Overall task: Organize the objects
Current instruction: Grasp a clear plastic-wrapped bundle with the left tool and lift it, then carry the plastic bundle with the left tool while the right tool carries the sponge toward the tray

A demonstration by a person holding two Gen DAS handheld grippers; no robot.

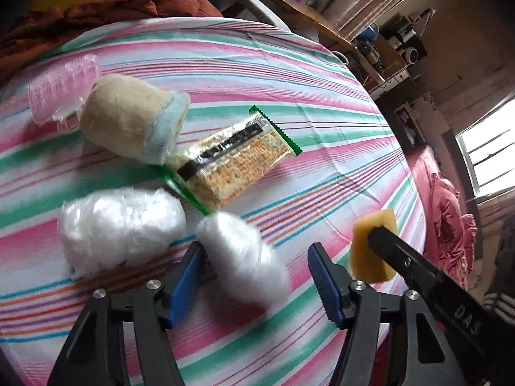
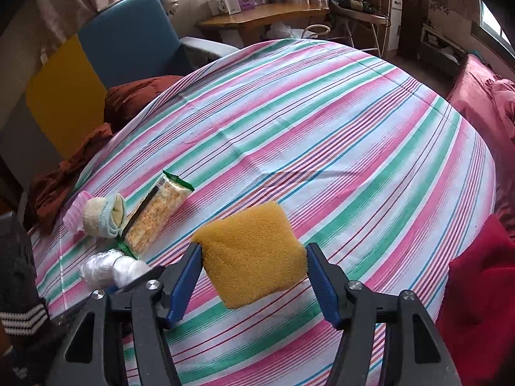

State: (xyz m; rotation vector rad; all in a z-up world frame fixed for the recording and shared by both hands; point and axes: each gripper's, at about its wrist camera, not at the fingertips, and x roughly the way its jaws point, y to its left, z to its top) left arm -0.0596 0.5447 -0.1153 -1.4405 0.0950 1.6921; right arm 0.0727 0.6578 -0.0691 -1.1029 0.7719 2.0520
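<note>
On the striped tablecloth [image 1: 289, 103] lie a rolled beige and light-blue sock [image 1: 128, 122], a green-edged cracker pack [image 1: 231, 157], a pink plastic piece [image 1: 61, 87] and a crinkled white plastic bundle [image 1: 119, 225]. A second white bundle [image 1: 244, 257], blurred, stands between the blue pads of my left gripper [image 1: 254, 251]. It leans on the left pad, and the right pad is clear of it. My right gripper [image 2: 252, 247] is shut on a yellow sponge [image 2: 251, 254], held above the cloth. The same sponge [image 1: 373, 247] shows at the right of the left wrist view.
A rust-red quilt [image 2: 135, 99] lies past the table's far left edge, in front of a blue chair [image 2: 128, 32]. A wooden desk [image 2: 257, 16] stands behind. Pink bedding [image 2: 482, 96] and a red cloth [image 2: 482, 289] lie to the right. Bare striped cloth [image 2: 322, 128] spreads ahead of the sponge.
</note>
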